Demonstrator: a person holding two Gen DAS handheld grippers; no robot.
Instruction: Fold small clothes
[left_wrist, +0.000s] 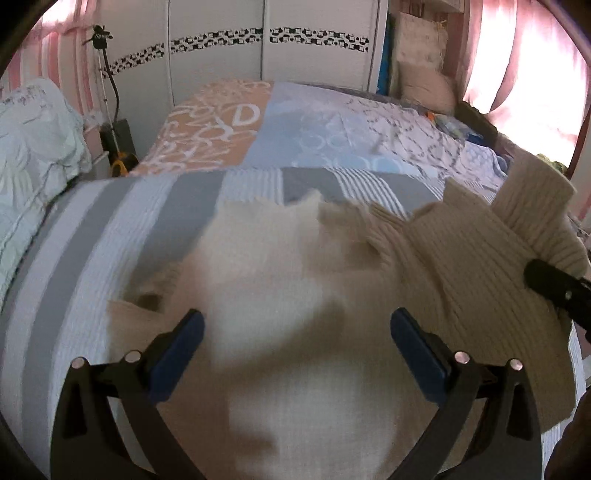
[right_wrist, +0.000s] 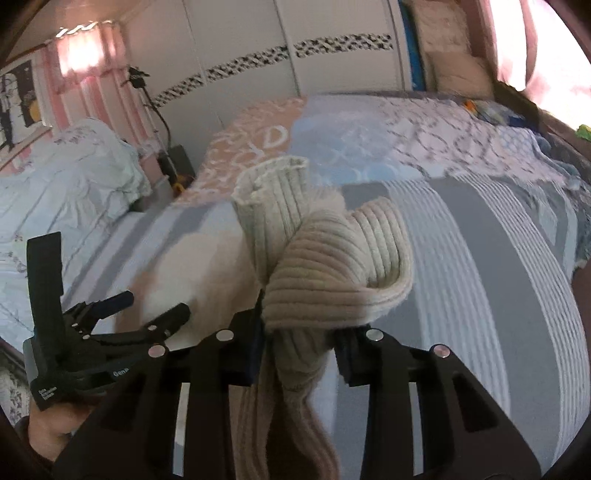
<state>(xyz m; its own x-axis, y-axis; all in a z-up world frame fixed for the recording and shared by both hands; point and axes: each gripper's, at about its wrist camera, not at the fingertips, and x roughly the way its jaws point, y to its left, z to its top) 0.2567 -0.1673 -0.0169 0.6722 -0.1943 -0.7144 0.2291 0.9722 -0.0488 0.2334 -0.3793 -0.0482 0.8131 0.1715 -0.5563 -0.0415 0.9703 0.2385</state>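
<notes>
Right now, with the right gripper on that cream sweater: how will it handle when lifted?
Likely floppy: the ribbed sweater bunches and curls over in the right gripper. Probably grippy, since the knit looks fuzzy. The rest lies on the bed under the open left gripper, so it may drag.

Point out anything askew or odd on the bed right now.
The cream ribbed sweater is not flat: the right gripper is shut on a twisted, bunched sleeve. The left gripper hangs open over its body. Nothing looks damaged.
</notes>
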